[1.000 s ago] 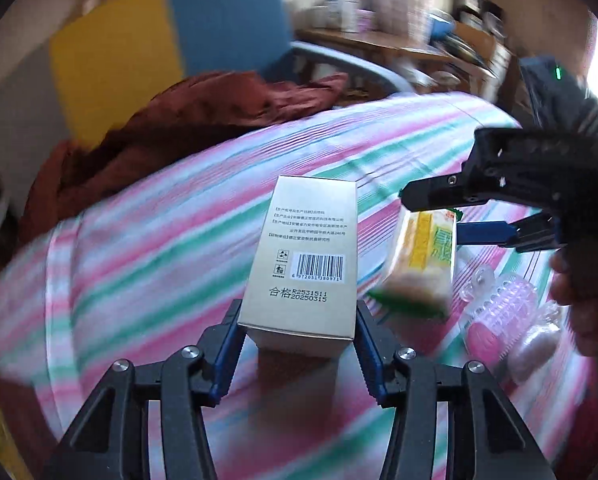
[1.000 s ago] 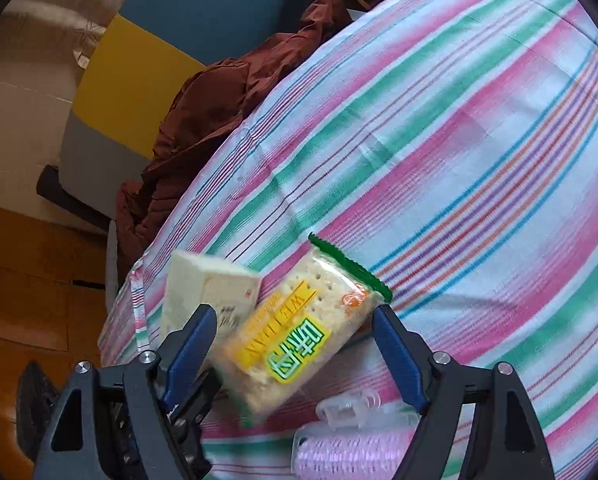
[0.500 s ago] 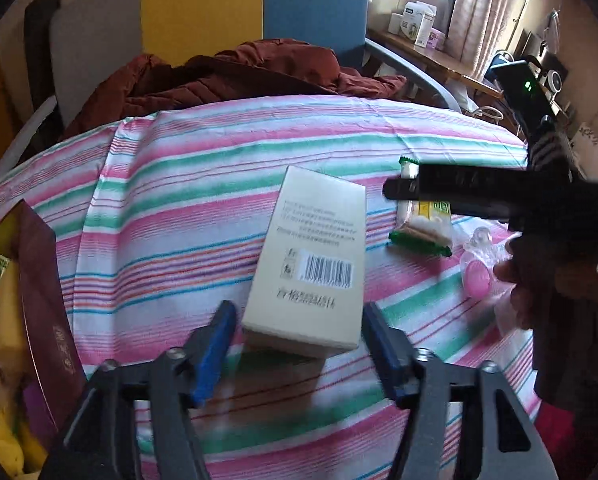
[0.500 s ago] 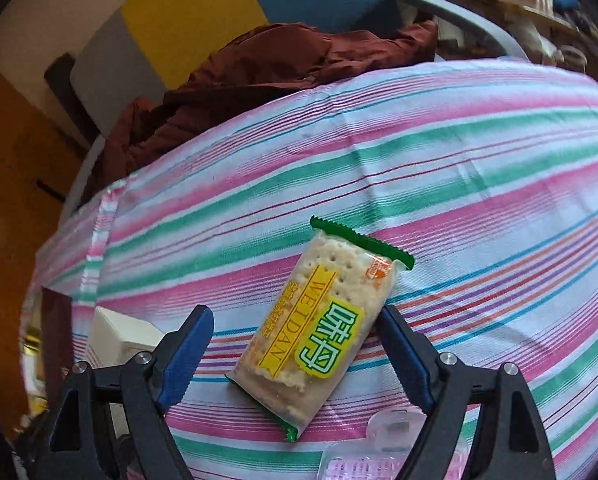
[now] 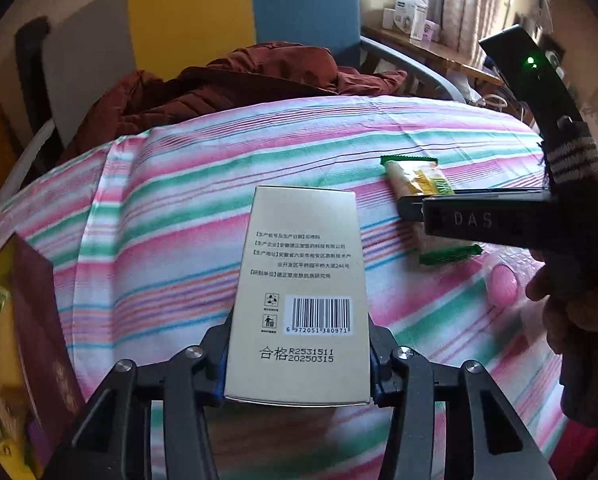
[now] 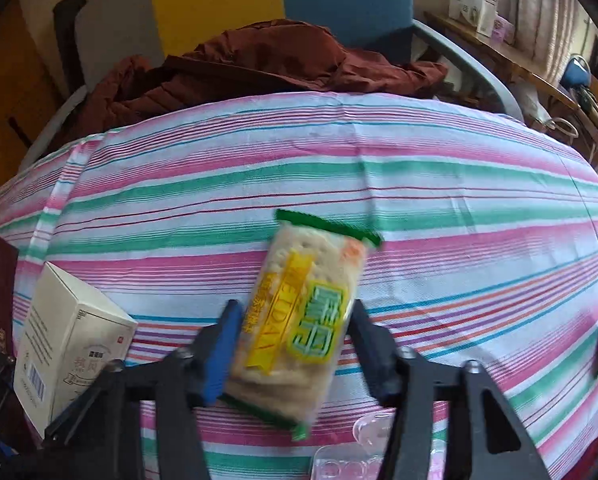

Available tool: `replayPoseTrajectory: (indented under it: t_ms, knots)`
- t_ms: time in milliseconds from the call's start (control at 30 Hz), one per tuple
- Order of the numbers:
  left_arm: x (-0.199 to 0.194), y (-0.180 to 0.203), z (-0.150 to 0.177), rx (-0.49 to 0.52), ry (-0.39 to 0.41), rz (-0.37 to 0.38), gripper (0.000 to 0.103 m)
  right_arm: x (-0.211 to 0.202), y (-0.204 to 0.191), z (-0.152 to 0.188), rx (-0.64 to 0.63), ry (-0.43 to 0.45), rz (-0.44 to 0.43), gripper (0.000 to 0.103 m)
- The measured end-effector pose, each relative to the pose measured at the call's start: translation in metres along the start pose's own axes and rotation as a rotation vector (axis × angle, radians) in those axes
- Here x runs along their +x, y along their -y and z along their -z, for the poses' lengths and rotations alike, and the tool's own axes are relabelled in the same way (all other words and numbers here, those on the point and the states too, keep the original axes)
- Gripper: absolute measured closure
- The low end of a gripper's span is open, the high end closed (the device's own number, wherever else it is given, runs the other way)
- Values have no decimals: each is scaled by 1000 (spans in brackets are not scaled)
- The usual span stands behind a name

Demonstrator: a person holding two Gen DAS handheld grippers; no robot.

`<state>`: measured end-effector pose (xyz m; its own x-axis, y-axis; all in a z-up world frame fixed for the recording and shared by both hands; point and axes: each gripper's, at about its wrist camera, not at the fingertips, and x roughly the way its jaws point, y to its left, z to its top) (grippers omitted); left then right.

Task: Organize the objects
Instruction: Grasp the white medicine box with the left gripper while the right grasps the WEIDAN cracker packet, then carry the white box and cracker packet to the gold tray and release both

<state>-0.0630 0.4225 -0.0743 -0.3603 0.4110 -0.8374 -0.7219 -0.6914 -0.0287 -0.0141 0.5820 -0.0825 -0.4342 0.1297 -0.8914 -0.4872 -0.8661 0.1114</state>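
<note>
My left gripper (image 5: 297, 354) is shut on a cream box (image 5: 299, 292) with a barcode, holding its near end; the box lies lengthwise over the striped tablecloth (image 5: 171, 208). My right gripper (image 6: 293, 338) is shut on a cracker pack (image 6: 303, 320) with green ends and a yellow label, gripped across its lower half. The right gripper also shows in the left wrist view (image 5: 479, 216) with the pack (image 5: 415, 176) beside it. The box shows in the right wrist view (image 6: 67, 344) at the left.
A pink roller in clear packaging (image 5: 503, 284) lies at the right, its edge visible under the right gripper (image 6: 363, 452). A dark red bag (image 5: 39, 344) stands at the table's left. A chair with a brown jacket (image 6: 259, 64) is behind the table.
Both grippers have closed: the left on the box, the right on the cracker pack. Both views have swung to face the chair more squarely.
</note>
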Motion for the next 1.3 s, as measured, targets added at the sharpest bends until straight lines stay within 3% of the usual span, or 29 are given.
replayPoseTrajectory:
  t_ms: [400, 833, 1300]
  knots:
    - [-86, -38, 29, -120, 82, -26, 52, -16, -74, 21, -262, 30, -160, 54]
    - [-167, -130, 88, -306, 160, -134, 52, -64, -108, 39, -271, 80, -259, 54]
    - [-222, -232, 166, -542, 228, -212, 52, -120, -253, 92, -449, 118, -438, 54]
